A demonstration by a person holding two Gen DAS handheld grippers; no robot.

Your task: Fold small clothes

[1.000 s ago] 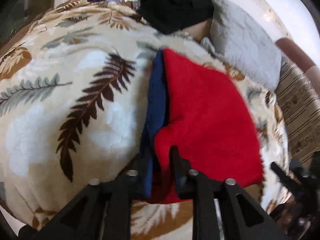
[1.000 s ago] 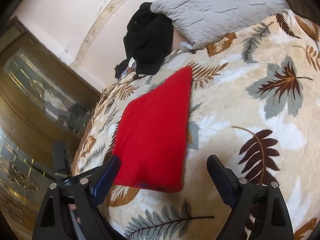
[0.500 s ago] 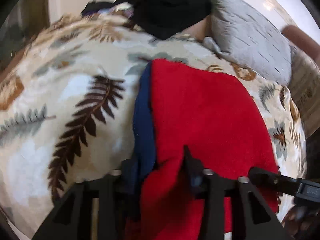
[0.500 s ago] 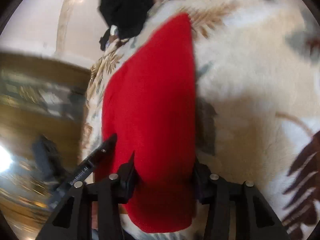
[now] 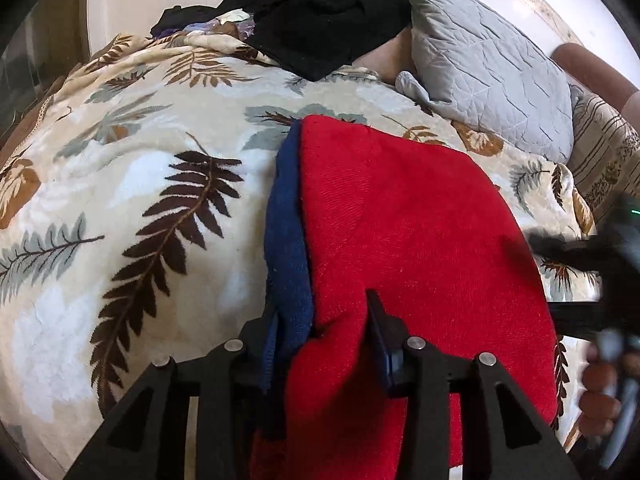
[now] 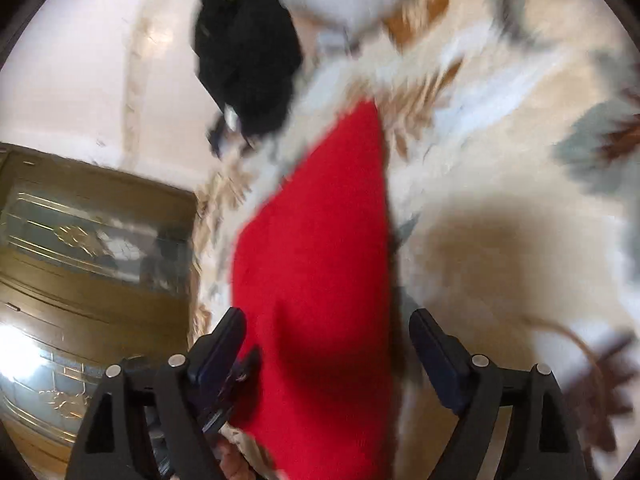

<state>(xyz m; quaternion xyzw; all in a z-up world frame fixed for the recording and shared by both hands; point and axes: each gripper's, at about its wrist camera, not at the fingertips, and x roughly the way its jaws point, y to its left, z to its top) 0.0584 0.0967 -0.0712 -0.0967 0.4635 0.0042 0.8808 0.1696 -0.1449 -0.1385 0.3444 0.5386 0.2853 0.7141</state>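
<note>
Red cloth (image 5: 420, 248) with a blue layer (image 5: 288, 240) under it lies on the leafy blanket (image 5: 120, 208) of the bed, and the left tongs (image 5: 320, 320) have its near edge bunched between their arms while they are opening, so I cannot tell if they pinch it; the right tongs (image 6: 328, 344) are opening too, set around the other near end without pressing. I think both should bite the edge evenly, lift together and lay it flat over. Beyond lie a grey pillow (image 5: 488, 80) and black clothes (image 5: 328, 12), well apart, nothing blocking.
</note>
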